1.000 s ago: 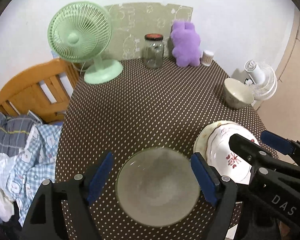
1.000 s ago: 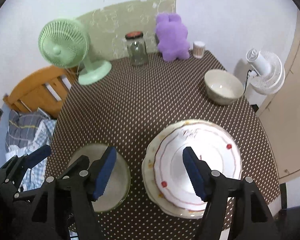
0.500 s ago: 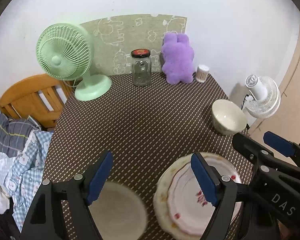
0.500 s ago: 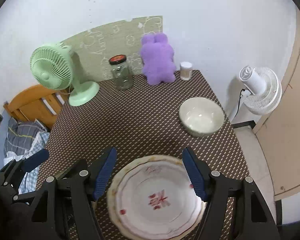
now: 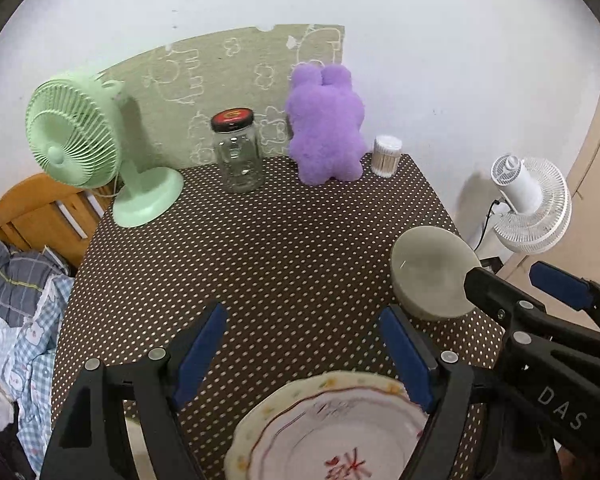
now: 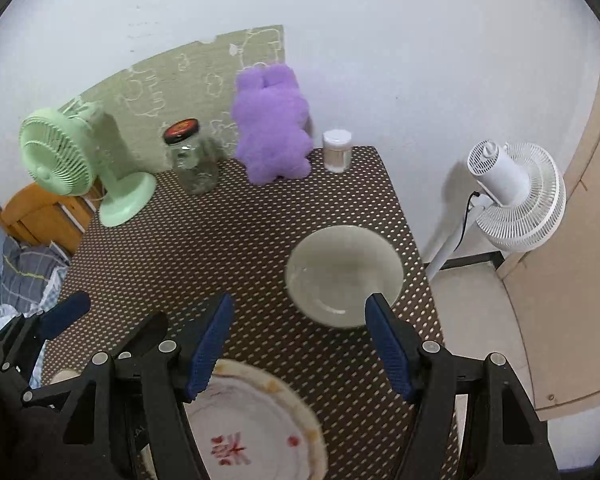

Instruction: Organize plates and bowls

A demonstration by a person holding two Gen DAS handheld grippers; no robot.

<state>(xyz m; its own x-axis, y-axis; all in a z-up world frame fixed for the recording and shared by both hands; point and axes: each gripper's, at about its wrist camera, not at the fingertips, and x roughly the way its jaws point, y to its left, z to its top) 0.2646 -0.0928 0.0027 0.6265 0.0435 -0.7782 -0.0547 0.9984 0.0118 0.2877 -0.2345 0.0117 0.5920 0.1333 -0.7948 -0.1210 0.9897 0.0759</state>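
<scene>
Upright, mouth up, the bowl (image 6: 343,274) sits beyond both spread, empty tools, left (image 5: 302,354) and right (image 6: 300,344).

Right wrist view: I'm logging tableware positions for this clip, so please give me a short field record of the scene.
surface: table with brown polka-dot cloth
bowl: beige bowl, upright, near the table's right edge, ahead of the right gripper
plates: floral plate stack, near edge, a smaller plate on a larger one
left gripper: open, above the plates, holding nothing
right gripper: open, holding nothing
back row: green desk fan, glass jar, purple plush toy, cotton swab container
</scene>
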